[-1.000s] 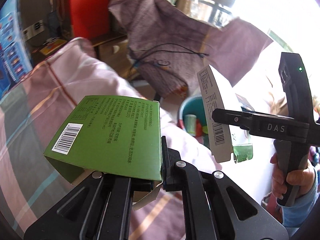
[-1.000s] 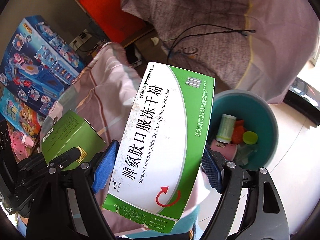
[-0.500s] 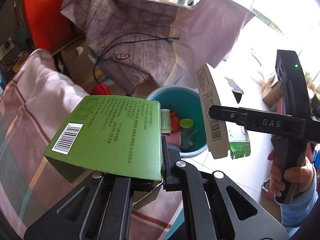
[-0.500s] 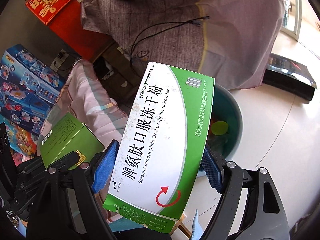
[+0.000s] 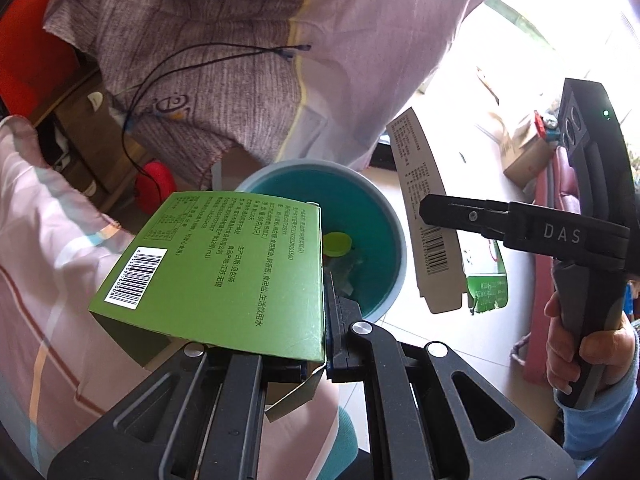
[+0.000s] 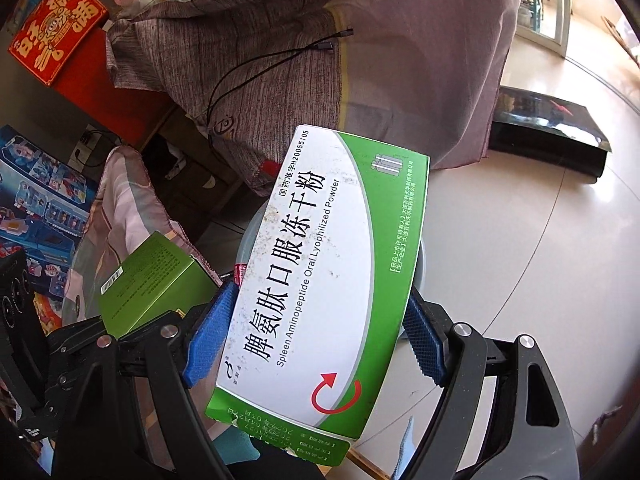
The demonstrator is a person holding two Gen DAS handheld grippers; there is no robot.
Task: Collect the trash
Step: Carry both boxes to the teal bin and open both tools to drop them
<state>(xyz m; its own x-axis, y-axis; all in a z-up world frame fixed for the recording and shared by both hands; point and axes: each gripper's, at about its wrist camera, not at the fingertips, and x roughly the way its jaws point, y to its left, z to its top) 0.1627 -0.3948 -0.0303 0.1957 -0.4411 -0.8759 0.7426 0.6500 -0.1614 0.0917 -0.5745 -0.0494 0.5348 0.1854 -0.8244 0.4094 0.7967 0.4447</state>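
Observation:
My left gripper (image 5: 322,340) is shut on the flap of a green carton (image 5: 224,272) with a barcode. It holds the carton tilted just in front of a teal bin (image 5: 372,204). The bin contains a yellow-green cap (image 5: 338,243) and other scraps. My right gripper (image 6: 316,338) is shut on a white-and-green medicine box (image 6: 320,264), blue pads (image 6: 208,336) pressing on both long sides. That box covers most of the bin; only the bin's grey rim (image 6: 421,268) shows. In the left wrist view the medicine box (image 5: 420,184) hangs edge-on beside the bin's right rim.
A grey-purple cloth (image 5: 224,72) with a black cable (image 5: 200,56) hangs behind the bin. A pink striped blanket (image 5: 48,260) lies to the left. A person's hand (image 5: 592,356) grips the right handle. A black flat slab (image 6: 548,128) rests on the pale tiled floor.
Both grippers have moved toward the bin with their boxes. The bin now sits right behind the green carton, and the medicine box now hides most of it.

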